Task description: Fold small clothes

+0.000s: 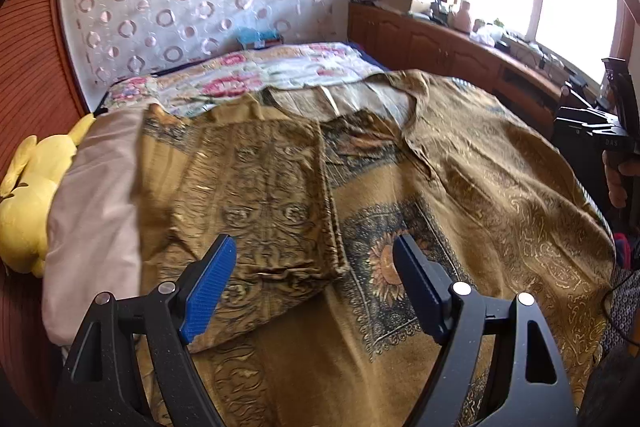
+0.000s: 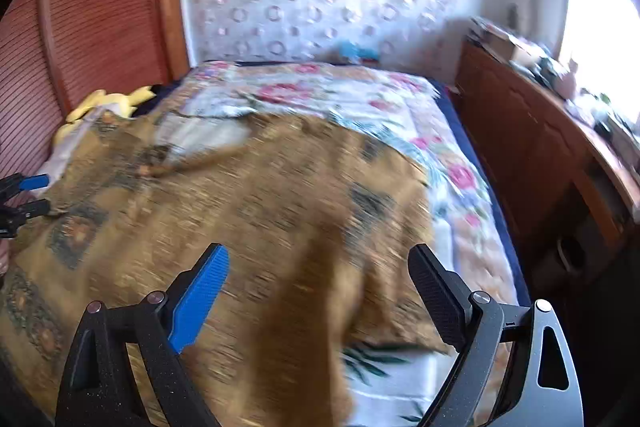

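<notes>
A brown-gold patterned garment (image 1: 460, 167) lies spread across the bed, neckline toward the far side. Its left side is folded inward as a long panel (image 1: 256, 195). My left gripper (image 1: 316, 267) hovers open just above the lower end of that panel, with nothing between its blue pads. In the right wrist view the same garment (image 2: 260, 195) is blurred, and my right gripper (image 2: 320, 259) hangs open over its right edge, holding nothing. The left gripper (image 2: 46, 193) shows at that view's left edge. The right tool's black frame (image 1: 592, 131) and a hand (image 1: 618, 183) show at the far right.
A floral quilt (image 2: 400, 95) covers the bed. A yellow plush toy (image 1: 28, 203) and a pale pink cloth (image 1: 96, 195) lie at the left, by a slatted wooden panel (image 2: 100, 19). A wooden cabinet (image 1: 432, 43) with clutter runs under the window on the right.
</notes>
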`<state>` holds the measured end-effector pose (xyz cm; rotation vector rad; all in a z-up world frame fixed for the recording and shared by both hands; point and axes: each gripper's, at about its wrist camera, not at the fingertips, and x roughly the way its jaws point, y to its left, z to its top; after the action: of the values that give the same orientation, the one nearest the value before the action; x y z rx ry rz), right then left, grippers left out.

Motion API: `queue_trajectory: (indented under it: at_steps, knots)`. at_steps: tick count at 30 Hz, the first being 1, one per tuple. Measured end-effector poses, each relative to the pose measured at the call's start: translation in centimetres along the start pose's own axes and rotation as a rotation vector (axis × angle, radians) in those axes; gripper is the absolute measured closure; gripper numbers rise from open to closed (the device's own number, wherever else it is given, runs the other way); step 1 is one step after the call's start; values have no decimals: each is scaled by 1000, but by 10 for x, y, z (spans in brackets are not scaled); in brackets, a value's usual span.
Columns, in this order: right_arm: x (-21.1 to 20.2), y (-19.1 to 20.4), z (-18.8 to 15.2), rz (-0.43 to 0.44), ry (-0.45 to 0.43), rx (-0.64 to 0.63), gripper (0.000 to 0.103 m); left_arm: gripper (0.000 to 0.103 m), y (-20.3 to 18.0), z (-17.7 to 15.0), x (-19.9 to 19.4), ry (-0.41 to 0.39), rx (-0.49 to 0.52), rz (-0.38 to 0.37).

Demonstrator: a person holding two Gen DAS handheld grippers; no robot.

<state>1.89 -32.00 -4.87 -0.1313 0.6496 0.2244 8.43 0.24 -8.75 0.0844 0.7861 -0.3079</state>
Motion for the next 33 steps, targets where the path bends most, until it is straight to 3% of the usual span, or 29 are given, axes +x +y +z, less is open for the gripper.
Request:
queue_trajectory:
  at_steps: [10, 15, 19, 22, 29, 33]
  knots:
    - [21, -56, -33, -44, 88, 136, 23, 22, -9, -6, 34, 134, 25, -9]
    - [18, -72, -37, -28, 108, 185, 30, 21, -12, -7, 37, 136, 50, 19]
    - [18, -79, -37, -7, 123, 205, 38, 9, -19, -9, 39, 122, 69, 9]
    - [20, -84, -28, 11, 132, 213, 44, 8, -17, -8, 40, 124, 67, 8]
    - [22, -81, -19, 45, 142, 230, 66, 8, -18, -8, 40, 123, 67, 8]
    - [20, -80, -18, 14, 139, 204, 86, 4, -19, -8, 42, 128, 70, 3]
